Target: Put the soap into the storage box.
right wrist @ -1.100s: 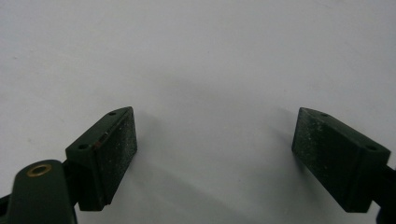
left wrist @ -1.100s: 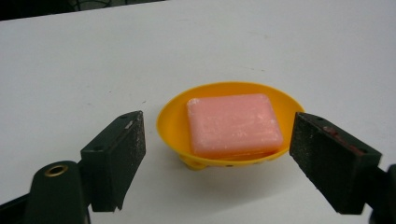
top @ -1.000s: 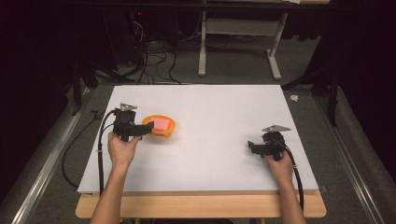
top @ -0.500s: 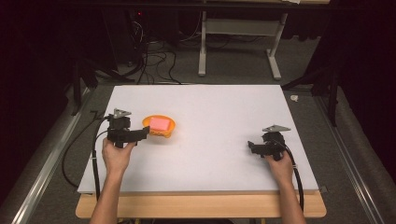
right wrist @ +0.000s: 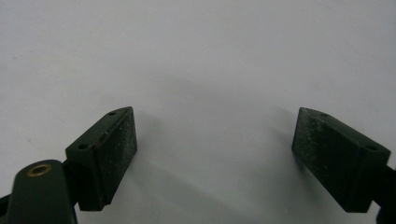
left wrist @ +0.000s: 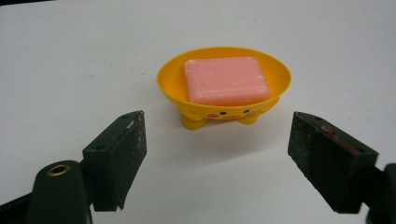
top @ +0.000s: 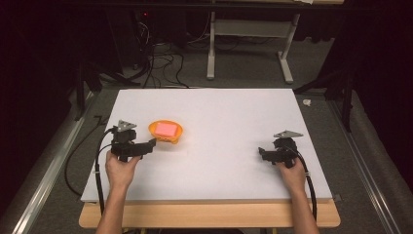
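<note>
A small orange dish (top: pixel 166 131) with little feet and a painted face stands on the white table (top: pixel 219 122), left of centre. A pink soap bar (top: pixel 166 129) lies in it. In the left gripper view the orange dish (left wrist: pixel 219 109) and the pink bar (left wrist: pixel 226 80) sit just beyond the jaws. My left gripper (top: pixel 152 143) is open, a short way in front and to the left of the dish, touching nothing. My right gripper (top: pixel 261 153) rests low over the table's right side, open, with bare white surface between its jaws (right wrist: pixel 215 154).
The table's front edge is a wooden strip (top: pixel 209 214). Beyond the far edge stand a grey metal frame (top: pixel 248 44) and loose cables on the dark floor (top: pixel 160 68). A metal rail (top: pixel 44 175) runs along the left side.
My left gripper has drawn back from the dish toward the person and to the left, leaving the dish with the soap standing free. The right gripper has stayed put.
</note>
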{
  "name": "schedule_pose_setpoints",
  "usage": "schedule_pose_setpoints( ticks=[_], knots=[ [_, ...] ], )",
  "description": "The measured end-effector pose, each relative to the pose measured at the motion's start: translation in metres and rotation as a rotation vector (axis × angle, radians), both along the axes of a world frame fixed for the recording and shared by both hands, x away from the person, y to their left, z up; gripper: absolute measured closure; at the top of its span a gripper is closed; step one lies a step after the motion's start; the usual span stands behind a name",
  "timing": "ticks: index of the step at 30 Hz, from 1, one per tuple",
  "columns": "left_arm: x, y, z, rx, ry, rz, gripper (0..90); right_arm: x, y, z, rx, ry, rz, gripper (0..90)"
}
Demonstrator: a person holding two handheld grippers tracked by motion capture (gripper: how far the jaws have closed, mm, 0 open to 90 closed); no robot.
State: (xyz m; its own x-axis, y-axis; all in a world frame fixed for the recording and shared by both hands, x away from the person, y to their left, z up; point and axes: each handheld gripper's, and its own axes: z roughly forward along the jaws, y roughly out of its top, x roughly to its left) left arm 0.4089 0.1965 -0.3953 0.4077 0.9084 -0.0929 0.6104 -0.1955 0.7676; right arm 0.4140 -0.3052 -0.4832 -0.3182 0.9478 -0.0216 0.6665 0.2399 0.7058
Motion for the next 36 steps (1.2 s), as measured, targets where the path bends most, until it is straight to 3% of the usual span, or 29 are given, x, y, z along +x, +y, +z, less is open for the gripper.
schedule_pose_setpoints(
  ticks=[11, 25, 36],
  knots=[
    [-0.009, -0.006, -0.006, -0.024, 0.004, -0.043, 20.8, 0.000, 0.000, 0.000, 0.000, 0.000, -0.001, 14.4],
    [-0.019, -0.015, -0.022, -0.025, 0.013, -0.094, 20.8, 0.000, 0.000, 0.000, -0.001, 0.000, -0.001, 14.4],
    [-0.022, -0.030, -0.033, -0.005, 0.013, -0.163, 20.8, 0.000, 0.000, 0.000, -0.001, 0.000, -0.001, 14.4]
  ],
)
